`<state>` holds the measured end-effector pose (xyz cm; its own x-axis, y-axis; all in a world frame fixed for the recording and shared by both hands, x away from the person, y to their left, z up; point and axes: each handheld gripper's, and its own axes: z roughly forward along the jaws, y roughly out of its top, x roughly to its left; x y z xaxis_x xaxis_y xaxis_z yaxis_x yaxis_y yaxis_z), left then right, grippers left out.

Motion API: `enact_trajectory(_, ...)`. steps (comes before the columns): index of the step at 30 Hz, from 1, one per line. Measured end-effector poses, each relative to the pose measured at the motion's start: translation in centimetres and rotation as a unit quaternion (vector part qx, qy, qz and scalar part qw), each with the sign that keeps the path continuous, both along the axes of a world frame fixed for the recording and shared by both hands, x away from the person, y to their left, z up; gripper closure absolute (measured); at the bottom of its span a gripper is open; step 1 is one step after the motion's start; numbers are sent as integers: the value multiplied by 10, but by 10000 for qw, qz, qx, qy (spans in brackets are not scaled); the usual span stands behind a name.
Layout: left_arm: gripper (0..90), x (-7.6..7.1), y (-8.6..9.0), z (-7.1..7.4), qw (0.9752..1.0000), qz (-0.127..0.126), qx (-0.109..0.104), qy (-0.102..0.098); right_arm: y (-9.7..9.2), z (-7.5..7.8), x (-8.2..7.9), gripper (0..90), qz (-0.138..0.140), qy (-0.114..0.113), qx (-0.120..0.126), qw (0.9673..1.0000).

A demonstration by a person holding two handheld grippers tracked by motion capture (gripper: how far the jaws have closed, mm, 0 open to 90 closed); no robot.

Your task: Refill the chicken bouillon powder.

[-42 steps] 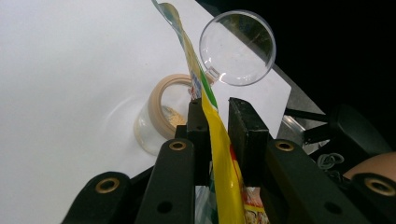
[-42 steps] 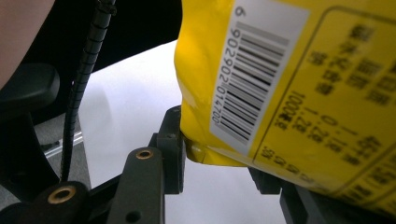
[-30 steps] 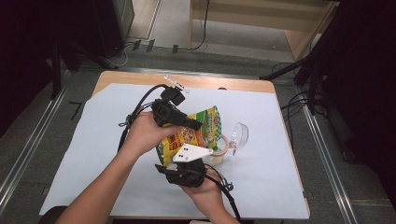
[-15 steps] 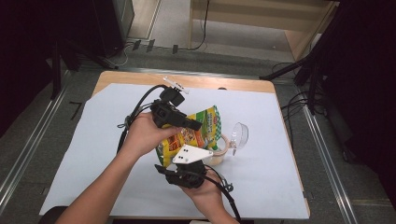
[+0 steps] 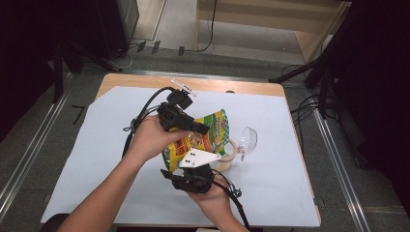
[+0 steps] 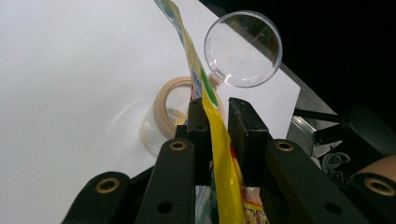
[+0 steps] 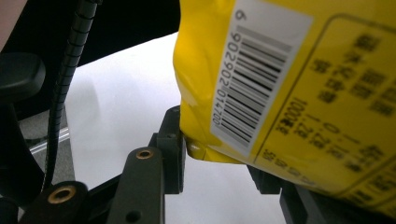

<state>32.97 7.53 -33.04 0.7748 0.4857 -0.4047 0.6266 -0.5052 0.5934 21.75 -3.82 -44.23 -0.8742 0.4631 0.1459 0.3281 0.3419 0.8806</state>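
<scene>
Nearest us, our right claw [image 5: 205, 162] pinches the bottom corner of the glossy yellow snack bag with the barcode [image 5: 198, 137], near the counter's [image 5: 290, 203] front edge. Our left claw [image 5: 205, 130] is pinching the bag's upper edge, holding it above the counter. Just beyond sit a clear plastic cup with a tan rim [image 6: 161, 116] and a clear round lid [image 6: 243, 49]; open white counter spreads left and right.

The high view is looking forward and down over the table [image 5: 96, 159]. The left gripper view is peering close along its jaws at the bag [image 6: 224, 168] and cup [image 6: 161, 116]. The right gripper view is sitting nearer, probably under the same bag [image 7: 299, 84].
</scene>
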Motion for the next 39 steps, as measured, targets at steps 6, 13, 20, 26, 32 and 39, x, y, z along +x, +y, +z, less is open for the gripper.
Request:
enact_trajectory(6,804,3,-2,2,9999,-41,102,43,0,1,1,633,-26,-3,15,10000)
enact_trajectory(13,804,8,-8,4,9997,-89,205,136,-2,4,2,633,-50,41,111,9999)
enact_trajectory(20,804,10,-10,5,9994,-102,304,148,-3,5,2,633,-49,72,102,9999)
enact_trajectory(26,804,10,-10,5,9993,-94,324,155,-3,5,2,633,-36,64,95,9999)
enact_trajectory(32,804,10,-9,5,9993,-81,331,145,-3,5,3,633,-33,75,86,9999)
enact_trajectory(39,804,10,-9,5,9992,-90,350,148,-2,5,2,633,-37,65,73,9999)
